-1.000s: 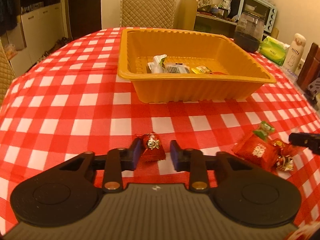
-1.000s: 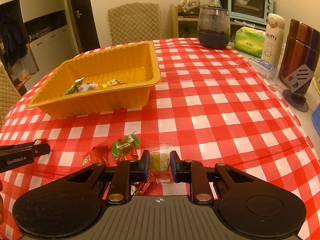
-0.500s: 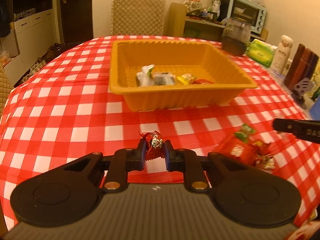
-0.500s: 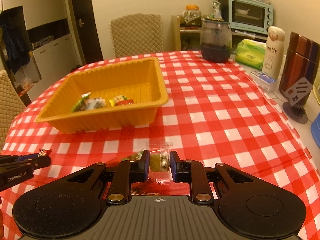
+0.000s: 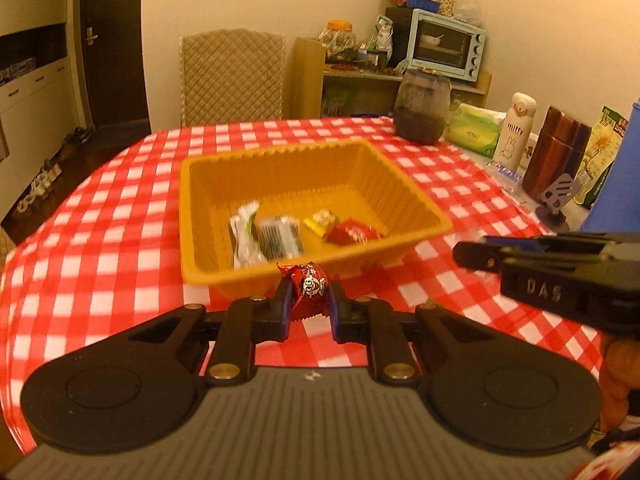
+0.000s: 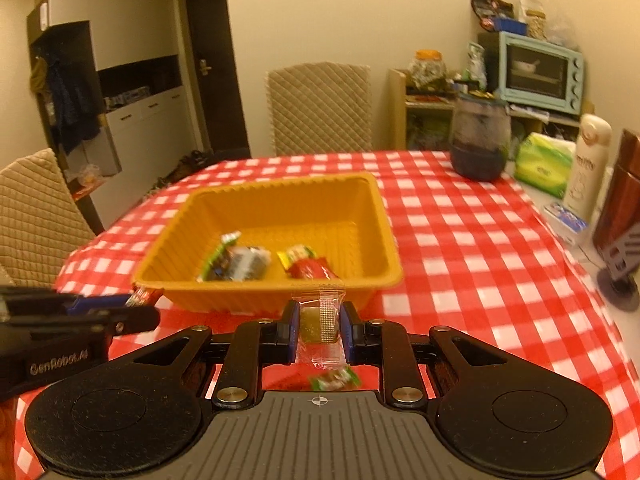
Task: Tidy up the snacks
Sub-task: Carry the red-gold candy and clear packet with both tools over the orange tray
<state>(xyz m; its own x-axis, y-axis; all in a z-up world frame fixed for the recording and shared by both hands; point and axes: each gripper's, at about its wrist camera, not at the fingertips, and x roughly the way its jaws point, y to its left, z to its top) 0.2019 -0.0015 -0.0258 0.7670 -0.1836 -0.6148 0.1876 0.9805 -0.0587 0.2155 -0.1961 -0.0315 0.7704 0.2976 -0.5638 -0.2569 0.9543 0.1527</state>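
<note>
On the left, the left gripper (image 5: 308, 306) has its fingers pinched tight on a little red candy (image 5: 309, 285) with a cartoon face on the wrapper. The candy is up in the air, just in front of the near wall of the orange tray (image 5: 200, 216). The tray sits in the middle of the red and white checked tablecloth (image 5: 120, 216), and a few snacks already lie inside it: a white and green packet (image 5: 245, 232), a dark one, a yellow one and a red one.

On the right, the right gripper (image 6: 320, 330) has its fingers squeezed on a clear packet (image 6: 320, 320) with a yellow-green sweet inside. It is lifted too, close to the tray's front edge. One green candy (image 6: 335, 380) lies on the cloth under it.

I think the step now is carrying both snacks to the tray. Next, each one has to go up over the near wall, over the bare floor of the tray, and then the fingers must let go.

A second ago both snacks were down on the cloth with other candies beside them, and the left fingers were not fully shut on the red candy. Now both are raised and the tray looks nearer
</note>
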